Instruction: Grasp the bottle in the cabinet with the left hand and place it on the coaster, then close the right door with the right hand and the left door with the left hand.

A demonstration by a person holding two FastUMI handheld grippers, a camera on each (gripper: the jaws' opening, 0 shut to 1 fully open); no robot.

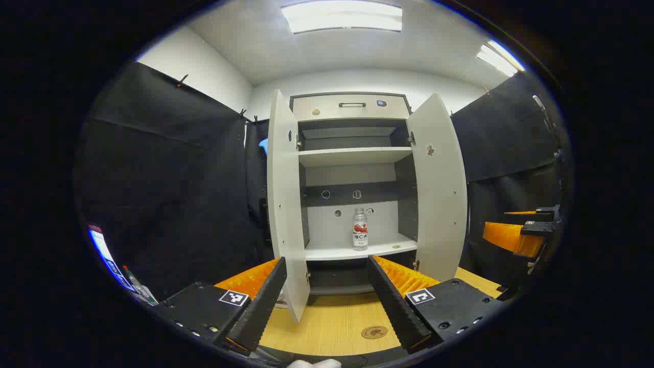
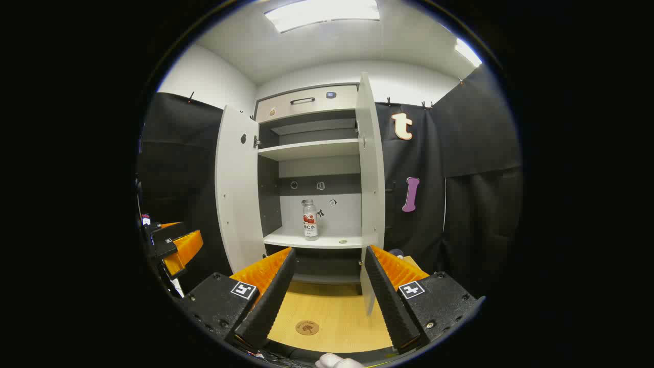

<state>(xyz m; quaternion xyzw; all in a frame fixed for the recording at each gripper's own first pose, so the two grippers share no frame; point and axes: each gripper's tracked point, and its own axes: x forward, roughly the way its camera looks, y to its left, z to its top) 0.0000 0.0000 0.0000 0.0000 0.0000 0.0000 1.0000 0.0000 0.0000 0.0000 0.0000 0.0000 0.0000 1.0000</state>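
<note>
- The bottle (image 1: pixel 359 229) is seen upright on the lower shelf (image 1: pixel 357 250) of the cabinet (image 1: pixel 352 106), both doors swung open
- The left gripper (image 1: pixel 327 296) and right gripper (image 2: pixel 327 291) are held wide apart, gripping nothing
- The coaster (image 1: pixel 374 332) lies on the table (image 1: pixel 327 327)

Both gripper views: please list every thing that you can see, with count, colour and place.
cabinet: one, pale grey with dark inside, at the back of the table, both doors open.
left door: one, pale grey, swung open.
right door: one, pale grey, swung open.
bottle: one, clear with red and white label, upright on the lower shelf.
coaster: one, brown, round, on the table before the cabinet.
table: one, light wood.
ceiling lights: two, white, overhead.
left gripper: one, fingers apart, empty, facing the cabinet.
right gripper: one, fingers apart, empty, facing the cabinet.
</note>
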